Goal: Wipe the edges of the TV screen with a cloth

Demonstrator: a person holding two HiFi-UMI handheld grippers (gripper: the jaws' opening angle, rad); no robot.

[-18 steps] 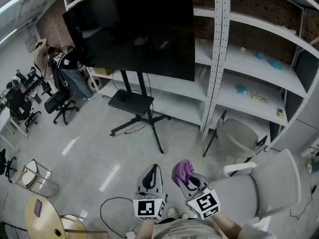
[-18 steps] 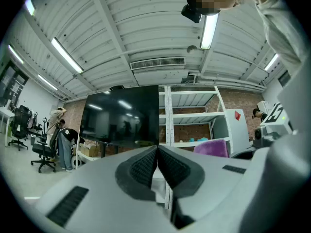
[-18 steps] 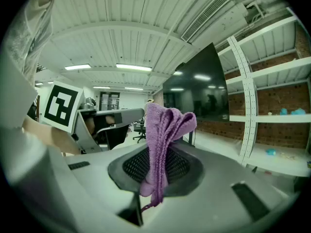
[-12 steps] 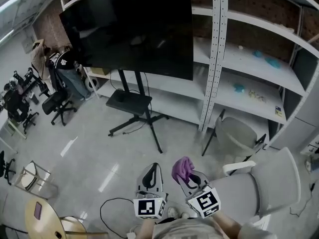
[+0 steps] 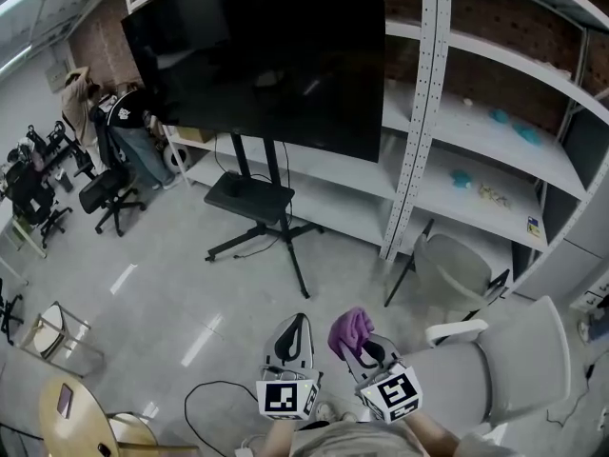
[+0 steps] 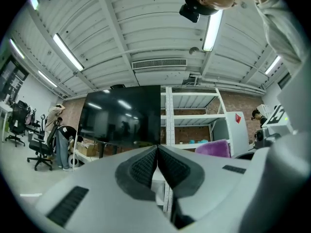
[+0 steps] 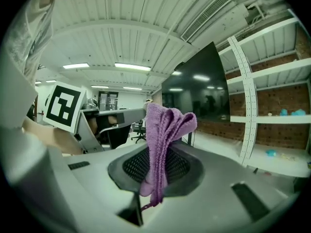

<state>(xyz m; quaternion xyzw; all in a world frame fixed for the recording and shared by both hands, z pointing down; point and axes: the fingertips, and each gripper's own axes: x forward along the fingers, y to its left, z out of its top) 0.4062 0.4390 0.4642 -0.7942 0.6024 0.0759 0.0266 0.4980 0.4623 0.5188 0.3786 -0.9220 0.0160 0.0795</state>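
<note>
My right gripper pinches the crumpled purple cloth in its fingers; my left gripper has its fingers pressed together. The large black TV screen stands well ahead of both.

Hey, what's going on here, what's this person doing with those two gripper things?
A person stands in a workshop with a gripper in each hand, held low in front of the body. The right gripper is clamped on a purple cloth. The left gripper is shut with nothing in it. The TV stands on its stand across the floor, out of contact with the cloth, so no wiping is under way yet.
</note>
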